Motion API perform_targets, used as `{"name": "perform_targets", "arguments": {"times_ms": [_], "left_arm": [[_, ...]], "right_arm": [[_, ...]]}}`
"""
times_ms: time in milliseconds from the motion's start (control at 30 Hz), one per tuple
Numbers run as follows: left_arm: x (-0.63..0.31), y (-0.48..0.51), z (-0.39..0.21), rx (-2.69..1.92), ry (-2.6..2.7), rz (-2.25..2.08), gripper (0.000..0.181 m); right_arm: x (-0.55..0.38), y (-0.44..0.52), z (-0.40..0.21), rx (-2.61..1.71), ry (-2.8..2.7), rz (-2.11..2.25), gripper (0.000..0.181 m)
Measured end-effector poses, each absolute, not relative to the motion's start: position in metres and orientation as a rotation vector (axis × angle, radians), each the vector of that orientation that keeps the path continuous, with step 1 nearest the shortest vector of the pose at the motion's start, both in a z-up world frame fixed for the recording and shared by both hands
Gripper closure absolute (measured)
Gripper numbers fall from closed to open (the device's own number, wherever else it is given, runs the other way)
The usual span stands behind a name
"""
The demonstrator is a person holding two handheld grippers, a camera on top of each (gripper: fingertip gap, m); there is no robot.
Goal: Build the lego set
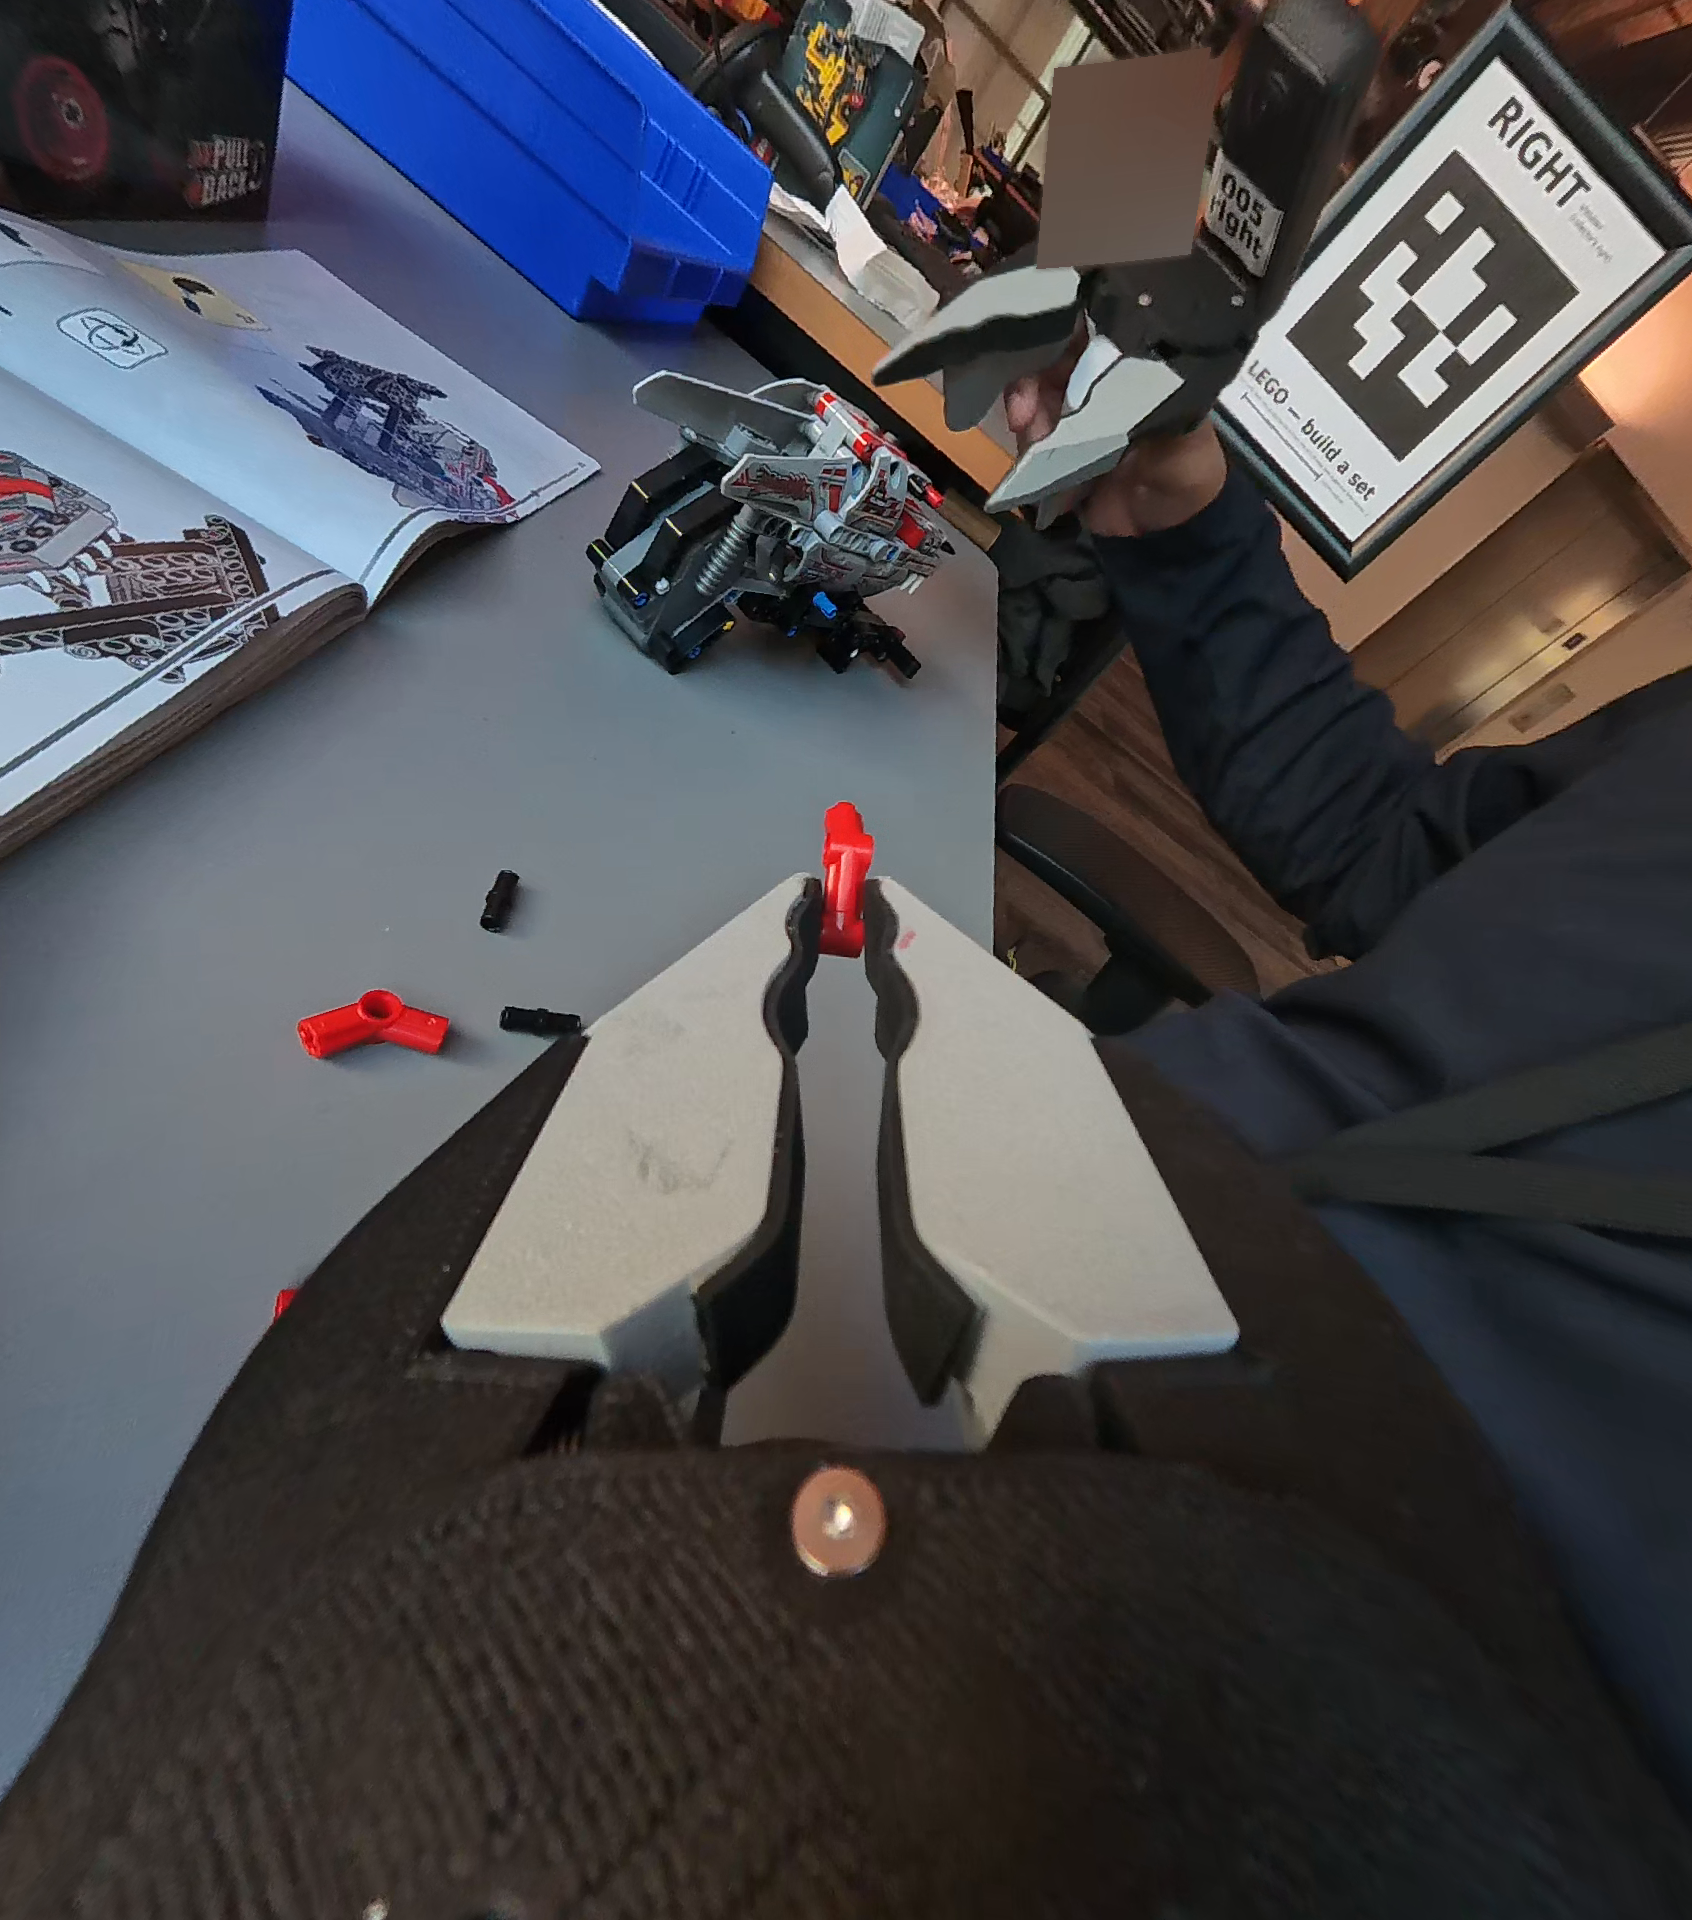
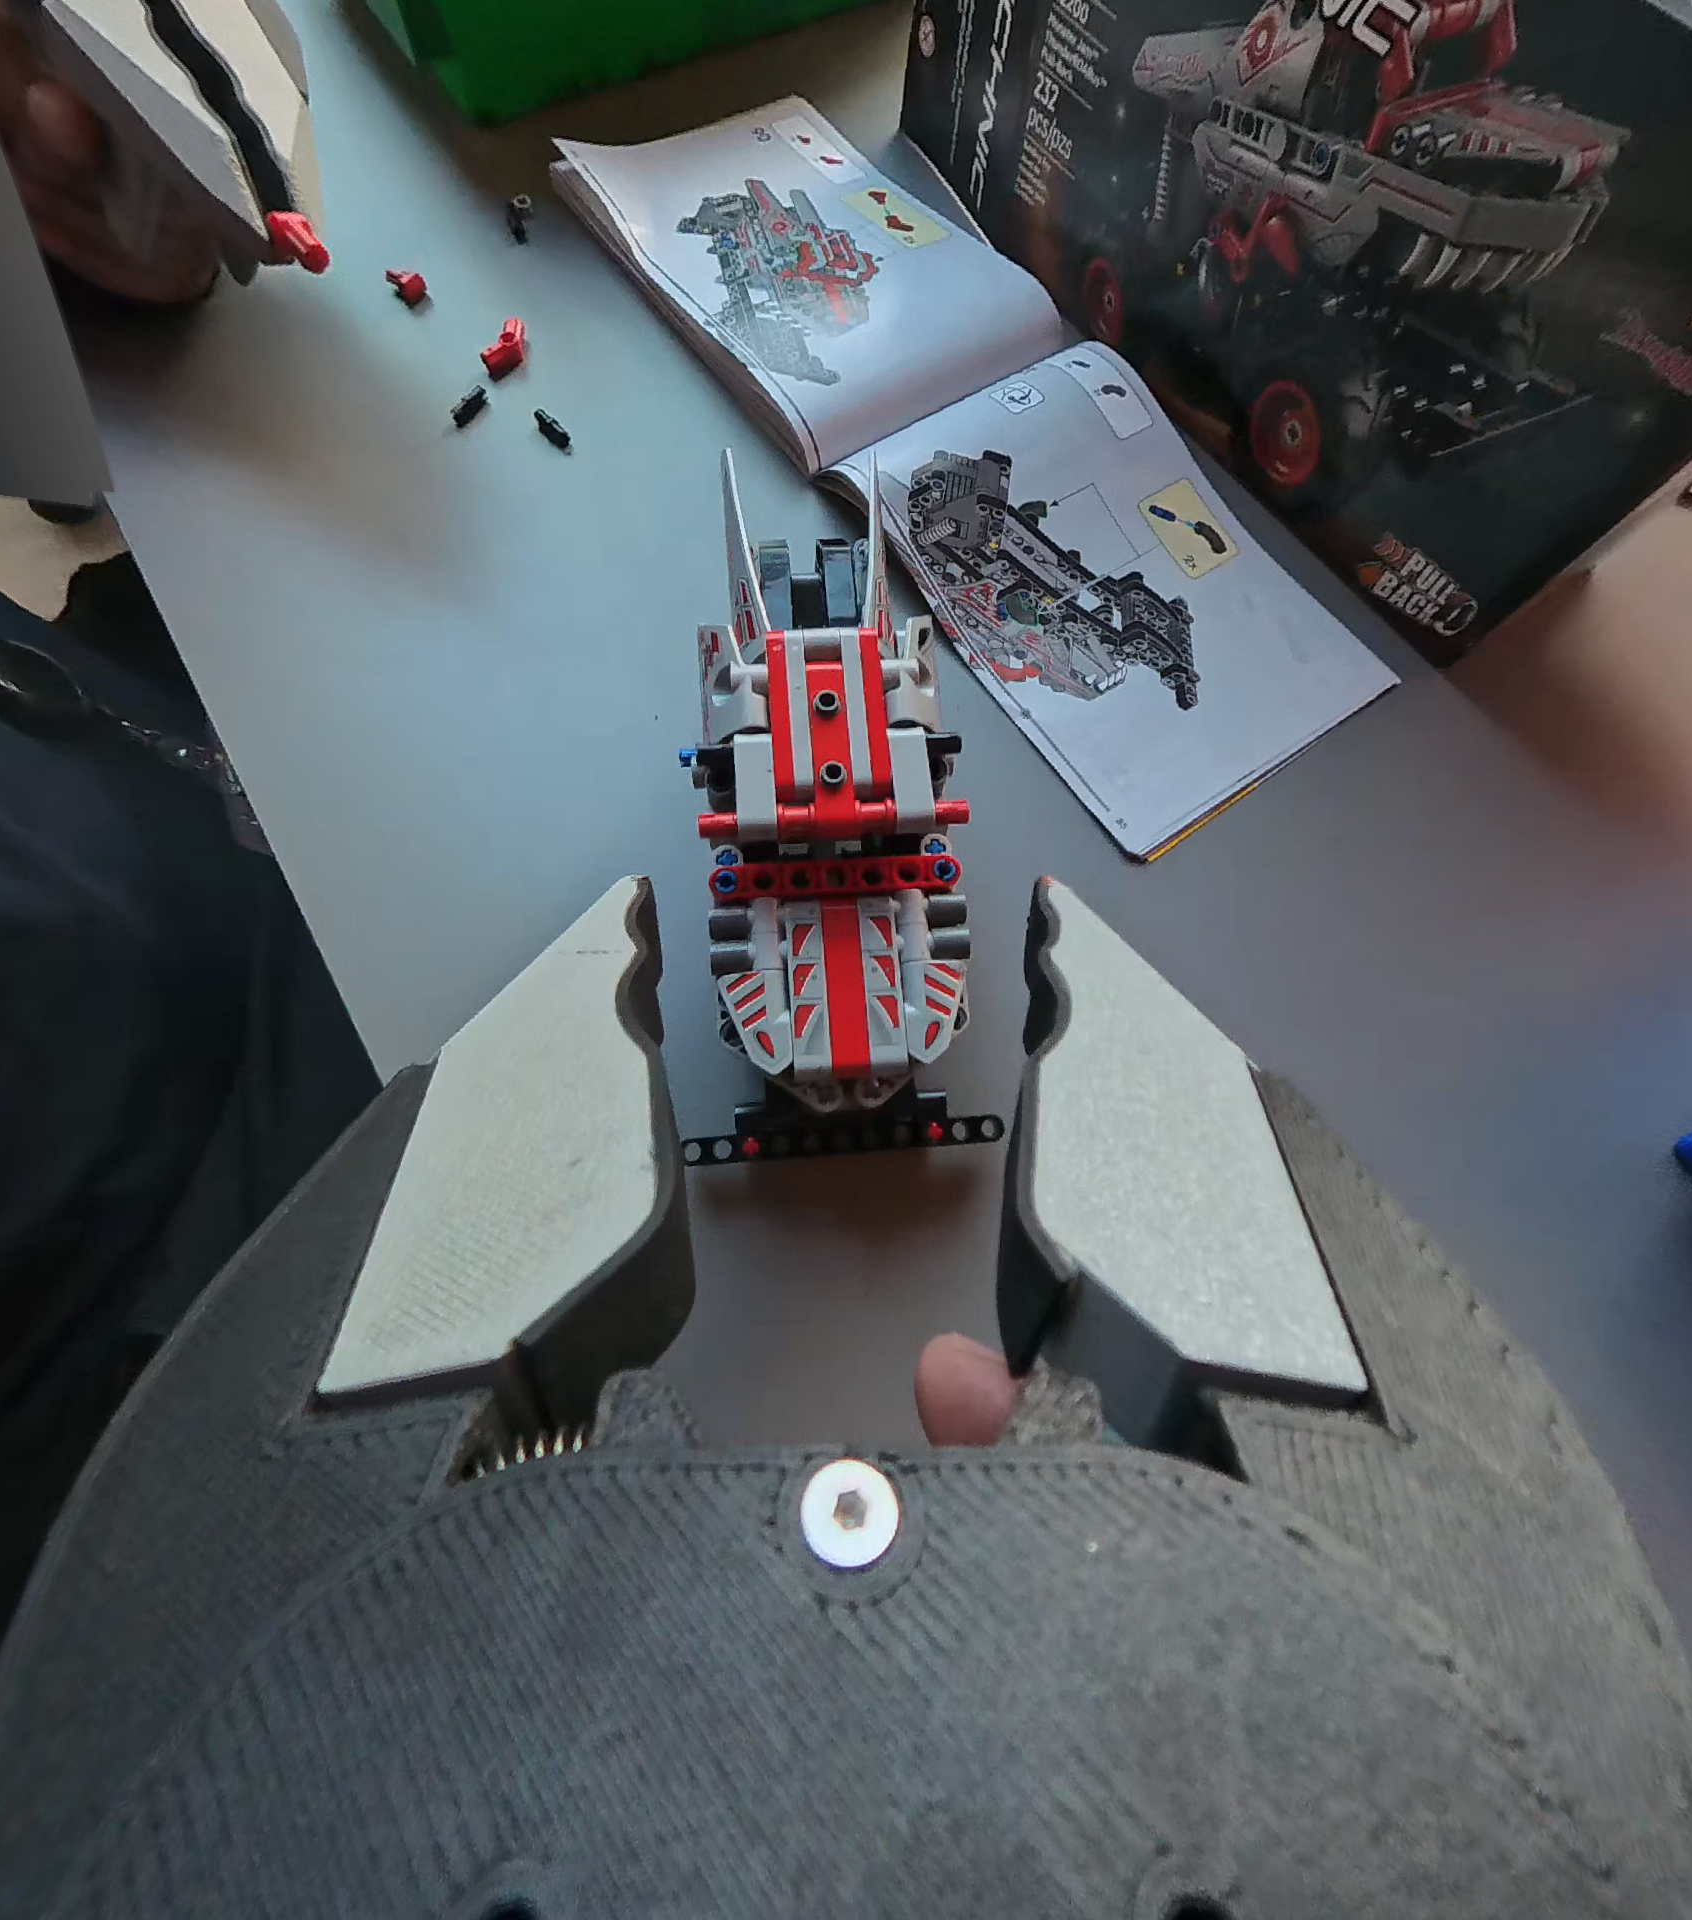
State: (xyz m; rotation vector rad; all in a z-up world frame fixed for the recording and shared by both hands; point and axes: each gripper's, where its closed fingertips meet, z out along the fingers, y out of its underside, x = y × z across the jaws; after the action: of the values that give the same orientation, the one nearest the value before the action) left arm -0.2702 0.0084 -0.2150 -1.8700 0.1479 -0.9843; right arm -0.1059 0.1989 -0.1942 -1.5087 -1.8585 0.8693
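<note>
My left gripper [image 1: 840, 896] is shut on a small red lego piece [image 1: 844, 878] and holds it above the grey table near its right edge; it also shows in the right wrist view [image 2: 273, 237] at the top left. My right gripper [image 2: 840, 904] is open and empty, hovering above the grey, red and black lego vehicle [image 2: 831, 831]. In the left wrist view the vehicle [image 1: 780, 520] stands near the table's far right edge, with the right gripper [image 1: 967, 436] raised open above and to its right.
A red angled connector [image 1: 372, 1023] and two black pins [image 1: 501, 898] [image 1: 538, 1018] lie loose on the table [image 1: 406, 810]. The open instruction booklet [image 1: 146, 499] lies at left, a blue bin [image 1: 551, 156] behind it. The set's box [image 2: 1393, 281] and a green bin [image 2: 551, 52] stand at the far side. About 25 cm separates my left fingertips from my right.
</note>
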Motion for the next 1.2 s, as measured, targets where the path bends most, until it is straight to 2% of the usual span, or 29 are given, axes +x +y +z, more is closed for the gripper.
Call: {"name": "perform_targets", "arguments": {"times_ms": [1200], "left_arm": [[-0.271, 0.009, -0.216, -1.874, 0.144, -0.977, 0.177]], "right_arm": [[-0.1, 0.213, -0.229, -1.592, -1.848, 0.765, 0.116]]}}
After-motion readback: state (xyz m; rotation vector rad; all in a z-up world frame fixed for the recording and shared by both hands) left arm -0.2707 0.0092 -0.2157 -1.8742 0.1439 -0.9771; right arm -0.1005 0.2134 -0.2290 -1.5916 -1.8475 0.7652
